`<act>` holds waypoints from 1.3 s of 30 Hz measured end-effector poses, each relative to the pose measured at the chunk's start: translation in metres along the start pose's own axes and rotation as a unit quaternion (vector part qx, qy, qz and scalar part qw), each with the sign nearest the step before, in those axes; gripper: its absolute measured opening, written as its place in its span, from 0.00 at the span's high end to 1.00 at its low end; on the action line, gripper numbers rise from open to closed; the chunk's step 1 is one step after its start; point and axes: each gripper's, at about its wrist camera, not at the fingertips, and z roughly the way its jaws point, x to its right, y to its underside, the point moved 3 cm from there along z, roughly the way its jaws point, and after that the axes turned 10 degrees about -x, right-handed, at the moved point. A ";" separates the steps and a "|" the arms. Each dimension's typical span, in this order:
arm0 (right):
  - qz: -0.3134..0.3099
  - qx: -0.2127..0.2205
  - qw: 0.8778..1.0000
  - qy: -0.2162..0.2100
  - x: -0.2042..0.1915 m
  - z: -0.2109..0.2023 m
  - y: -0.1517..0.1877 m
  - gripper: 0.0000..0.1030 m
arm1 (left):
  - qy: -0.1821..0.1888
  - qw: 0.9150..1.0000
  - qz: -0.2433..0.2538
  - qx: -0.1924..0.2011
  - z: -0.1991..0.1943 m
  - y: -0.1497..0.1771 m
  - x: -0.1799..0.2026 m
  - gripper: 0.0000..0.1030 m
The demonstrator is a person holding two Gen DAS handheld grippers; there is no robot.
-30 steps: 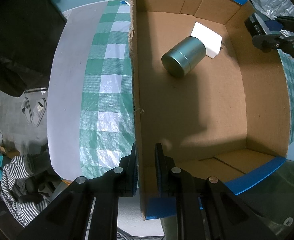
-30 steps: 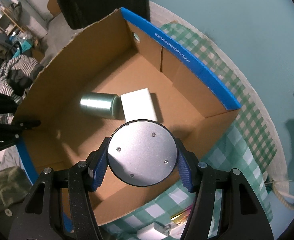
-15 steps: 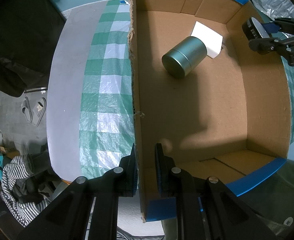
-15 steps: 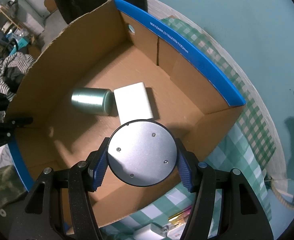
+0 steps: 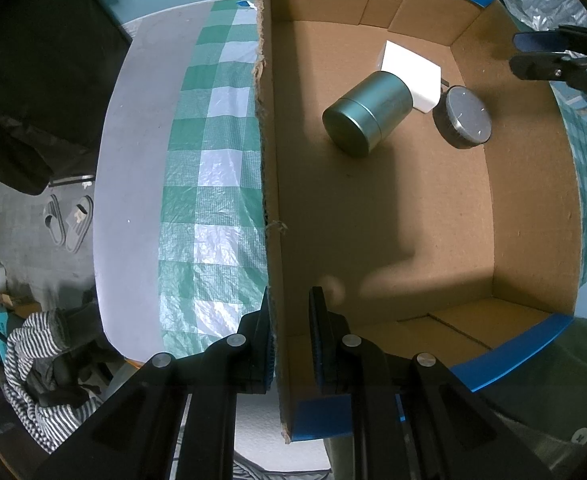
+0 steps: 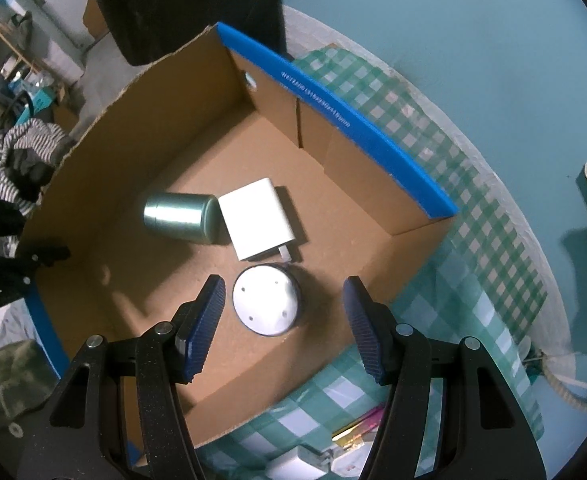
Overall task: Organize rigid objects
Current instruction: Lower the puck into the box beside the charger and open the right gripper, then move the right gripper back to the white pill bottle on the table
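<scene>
**Puck's in the box, back out clean**

Left wrist view: your left gripper (image 5: 291, 336) is pinched nearly shut on the cardboard box (image 5: 271, 184) side wall. Keep that hold steady, I'd say.

Right wrist view: your right gripper (image 6: 283, 320) is wide open and empty above the round disc (image 6: 266, 305), which sits near the box's right wall, touching the white charger (image 6: 256, 218). The green tin (image 6: 180, 217) lies beside that. Lift straight up so the pads (image 6: 207, 320) don't clip the wall.

A table (image 5: 133, 168) draped in a green-and-white checked cloth (image 5: 209, 184) is carrying 1 open cardboard box (image 5: 533, 216), while small packets (image 6: 357, 436) are lying on the cloth at 6 o'clock in the right wrist view.
</scene>
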 end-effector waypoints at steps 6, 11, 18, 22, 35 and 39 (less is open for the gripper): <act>0.011 0.006 1.000 0.002 0.003 -0.012 0.004 0.39 | -0.002 1.000 0.002 0.000 0.001 0.000 0.001 0.86; 0.022 0.013 1.000 0.002 0.008 -0.023 0.012 0.35 | -0.001 1.000 0.002 -0.001 0.000 0.000 0.001 0.86; 0.056 0.014 0.998 0.003 0.022 -0.037 0.027 0.33 | -0.002 1.000 0.003 -0.003 0.001 0.000 0.001 0.86; 0.072 0.015 0.997 0.007 0.031 -0.044 0.039 0.33 | -0.004 1.000 0.005 -0.005 0.002 -0.001 0.001 0.86; 0.144 0.012 0.990 0.009 0.066 -0.052 0.086 0.28 | -0.008 1.000 0.012 -0.005 0.002 -0.004 0.002 0.86; 0.194 0.003 0.981 -0.007 0.086 -0.046 0.111 0.27 | -0.009 1.000 0.013 -0.005 0.001 -0.003 0.004 0.86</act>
